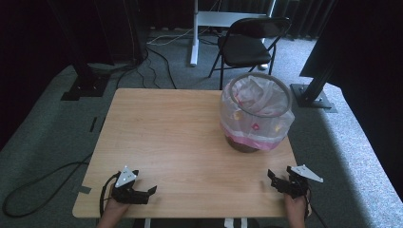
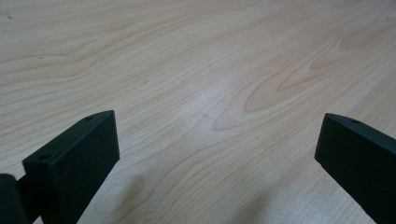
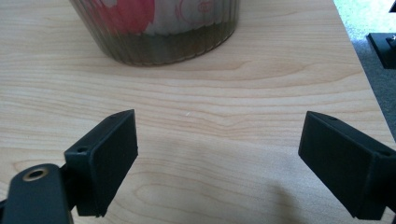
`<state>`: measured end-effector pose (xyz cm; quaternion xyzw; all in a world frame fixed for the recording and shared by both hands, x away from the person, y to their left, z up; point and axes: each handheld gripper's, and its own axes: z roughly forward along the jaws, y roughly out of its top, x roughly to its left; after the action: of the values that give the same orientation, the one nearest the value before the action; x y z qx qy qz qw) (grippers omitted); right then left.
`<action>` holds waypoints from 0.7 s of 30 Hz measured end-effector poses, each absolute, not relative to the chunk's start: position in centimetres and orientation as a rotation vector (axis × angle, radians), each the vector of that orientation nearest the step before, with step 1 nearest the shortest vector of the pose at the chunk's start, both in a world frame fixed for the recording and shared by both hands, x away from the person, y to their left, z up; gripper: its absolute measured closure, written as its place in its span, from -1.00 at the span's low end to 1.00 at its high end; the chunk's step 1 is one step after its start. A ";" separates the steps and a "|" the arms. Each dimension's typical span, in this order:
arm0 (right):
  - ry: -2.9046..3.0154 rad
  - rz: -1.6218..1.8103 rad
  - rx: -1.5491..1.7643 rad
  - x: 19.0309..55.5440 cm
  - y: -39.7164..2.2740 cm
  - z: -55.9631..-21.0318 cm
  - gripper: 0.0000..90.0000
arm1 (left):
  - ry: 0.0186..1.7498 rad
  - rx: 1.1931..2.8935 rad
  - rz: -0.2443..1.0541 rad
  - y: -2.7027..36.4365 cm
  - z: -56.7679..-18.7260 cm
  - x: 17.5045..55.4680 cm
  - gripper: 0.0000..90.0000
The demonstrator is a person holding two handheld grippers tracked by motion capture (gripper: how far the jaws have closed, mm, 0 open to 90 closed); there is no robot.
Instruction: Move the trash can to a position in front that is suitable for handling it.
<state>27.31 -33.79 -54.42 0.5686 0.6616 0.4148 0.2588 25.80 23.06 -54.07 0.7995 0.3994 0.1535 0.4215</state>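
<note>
Pale wood-grain tabletop (image 1: 171,142) is the largest thing here, bare except toward its far right, where a small round ribbed bin (image 1: 244,142) stands lined with a thin translucent white plastic bag (image 1: 256,111) printed with pink marks. The bag's mouth is folded out over the bin's rim and hangs loosely down the outside, hiding most of the wall; the dark ribbed base shows below it, also in the right gripper view (image 3: 163,44).

By its look the bin is light and fairly stiff, likely to slide on the smooth wood if pushed from one side. The liner looks soft, slippery and easy to tear or pull off the rim. A pinch on the bag alone would probably lift only film. The better hold is judged to be across the rim, one jaw inside and one outside, trapping the liner against the hard edge, or low on the ribbed base where the plastic gives some bite.

Left gripper (image 1: 147,191), black with a grey plate, rests near the table's near-left edge, well apart from the bin, jaws spread wide over bare wood with nothing between them. Right gripper (image 1: 278,177) sits near the near-right edge, pointing toward the bin's base, jaws likewise wide and empty.
</note>
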 end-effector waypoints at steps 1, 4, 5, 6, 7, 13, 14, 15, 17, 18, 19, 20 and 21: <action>1.804 1.123 1.543 27.4 -33.8 -54.4 -0.75 | 0.993 2.024 0.378 22.9 -54.1 25.9 -1.00; 1.833 1.128 1.536 27.6 -33.8 -54.4 -0.75 | 0.982 2.046 0.351 22.7 -54.2 26.1 -1.00; 1.851 1.129 1.535 27.7 -33.8 -54.4 -0.75 | 0.977 2.051 0.332 22.7 -54.2 26.3 -1.00; 1.869 1.135 1.534 27.8 -33.8 -54.3 -0.75 | 0.974 2.048 0.314 22.8 -54.1 26.5 -1.00; 1.878 1.129 1.539 27.9 -33.8 -54.3 -0.75 | 0.976 2.046 0.312 22.7 -54.1 26.7 -1.00; 1.876 1.148 1.556 28.4 -34.2 -54.2 -0.75 | 0.953 2.051 0.279 21.8 -54.1 28.1 -1.00; 1.871 1.148 1.557 28.5 -34.3 -54.2 -0.75 | 0.942 2.056 0.277 21.5 -54.1 28.4 -1.00; 1.870 1.145 1.565 28.6 -34.3 -54.1 -0.75 | 0.933 2.058 0.275 21.2 -54.0 28.8 -1.00; 1.864 1.147 1.563 28.6 -34.5 -54.1 -0.75 | 0.926 2.050 0.257 20.7 -54.0 29.3 -1.00; 1.862 1.148 1.562 28.6 -34.6 -54.0 -0.75 | 0.923 2.048 0.255 20.4 -53.9 29.6 -1.00; 1.854 1.153 1.566 28.6 -34.7 -53.9 -0.75 | 0.918 2.048 0.261 20.2 -53.9 29.8 -1.00; 1.845 1.161 1.565 28.7 -34.9 -53.8 -0.75 | 0.909 2.048 0.260 19.9 -53.8 30.1 -1.00; 1.833 1.171 1.571 28.7 -35.1 -53.7 -0.75 | 0.908 2.048 0.262 19.6 -53.7 30.3 -1.00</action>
<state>28.69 -35.12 -53.67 0.5702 0.6653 0.4250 0.2272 30.29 19.65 -53.74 0.8204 0.3637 0.1048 0.4287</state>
